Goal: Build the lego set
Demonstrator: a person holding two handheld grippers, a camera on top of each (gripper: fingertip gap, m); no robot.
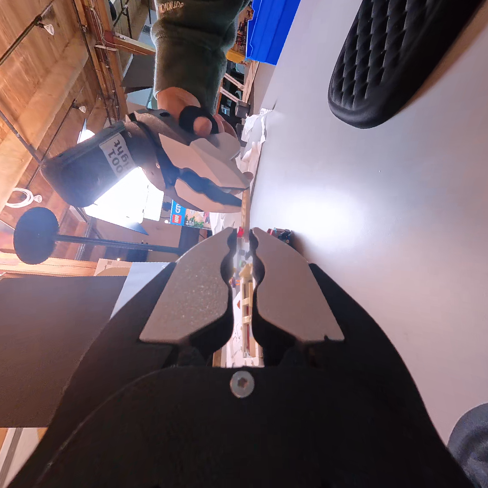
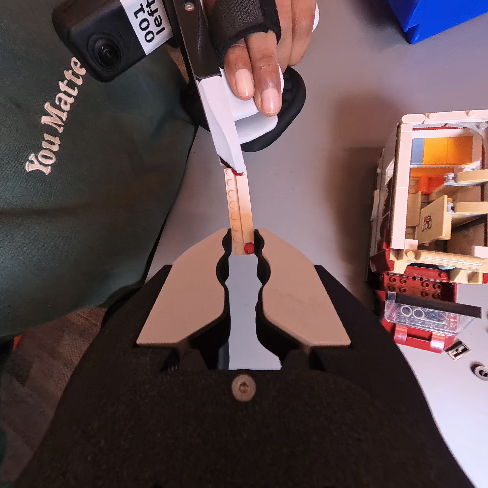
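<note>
A long cream plate with a row of studs, a smooth tile and a red round stud at its near end hangs above the grey table. My right gripper is shut on the plate's near end, pads against its two long edges. My left gripper comes in from above and is shut on the far end, over a second red round piece. In the left wrist view my left gripper pinches that red piece and the plate's edge. The right gripper is beyond.
A red and cream brick camper van model with an open interior stands at the right. Small loose parts lie near it. A blue bin is at the back right. A black padded object lies on the table. A person's green sweatshirt fills the left. Less than 4 cm separates the two grippers' tips.
</note>
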